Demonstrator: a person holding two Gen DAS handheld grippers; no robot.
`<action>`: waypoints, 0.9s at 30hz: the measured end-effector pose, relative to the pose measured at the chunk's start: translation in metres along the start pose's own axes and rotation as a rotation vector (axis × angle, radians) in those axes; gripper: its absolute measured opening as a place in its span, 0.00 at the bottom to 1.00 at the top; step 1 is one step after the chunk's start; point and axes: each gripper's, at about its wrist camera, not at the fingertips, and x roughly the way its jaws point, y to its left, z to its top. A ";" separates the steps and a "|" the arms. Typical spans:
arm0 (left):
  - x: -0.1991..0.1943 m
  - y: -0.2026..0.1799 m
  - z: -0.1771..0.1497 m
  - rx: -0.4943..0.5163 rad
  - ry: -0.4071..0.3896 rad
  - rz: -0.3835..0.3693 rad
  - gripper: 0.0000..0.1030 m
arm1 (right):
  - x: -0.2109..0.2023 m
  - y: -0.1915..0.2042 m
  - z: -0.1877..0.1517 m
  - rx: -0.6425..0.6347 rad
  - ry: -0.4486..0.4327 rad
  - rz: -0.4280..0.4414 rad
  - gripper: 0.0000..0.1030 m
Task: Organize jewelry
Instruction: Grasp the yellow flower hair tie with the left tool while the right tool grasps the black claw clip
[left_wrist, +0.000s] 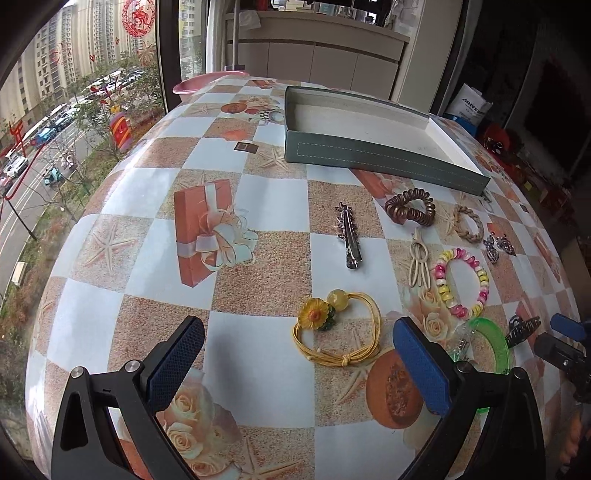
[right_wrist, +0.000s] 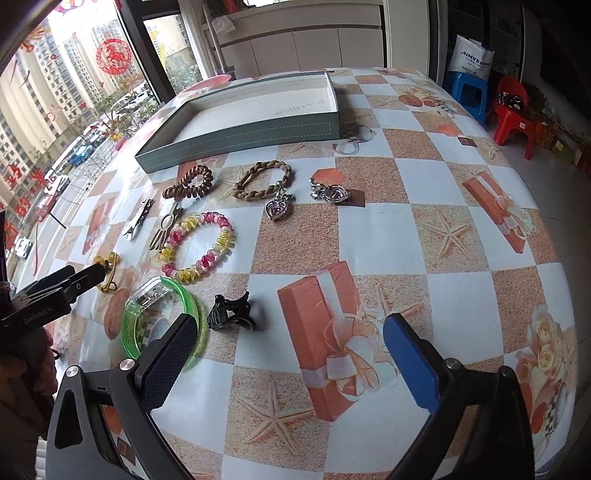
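Hair accessories lie spread on a patterned tablecloth before an empty grey-green box. My left gripper hovers open over the table, just short of a yellow flower hair tie. Beyond it lie a silver clip, a brown coil tie, a braided tie, a pink-yellow coil bracelet and heart pendants. My right gripper is open too, with a green bangle and black claw clip near its left finger.
The table's right edge drops off toward red and blue plastic stools on the floor. A window with red paper cuttings runs along the left side. A pink basin sits behind the table's far corner.
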 end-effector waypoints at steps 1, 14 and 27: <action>0.001 -0.002 0.001 0.009 0.000 -0.002 1.00 | 0.001 0.005 -0.001 -0.020 0.004 -0.001 0.96; 0.011 -0.029 0.004 0.151 -0.001 -0.001 0.40 | 0.022 0.035 0.006 -0.136 0.036 -0.025 0.30; -0.041 -0.034 0.022 0.059 -0.087 -0.159 0.26 | -0.016 0.008 0.029 0.009 -0.007 0.128 0.30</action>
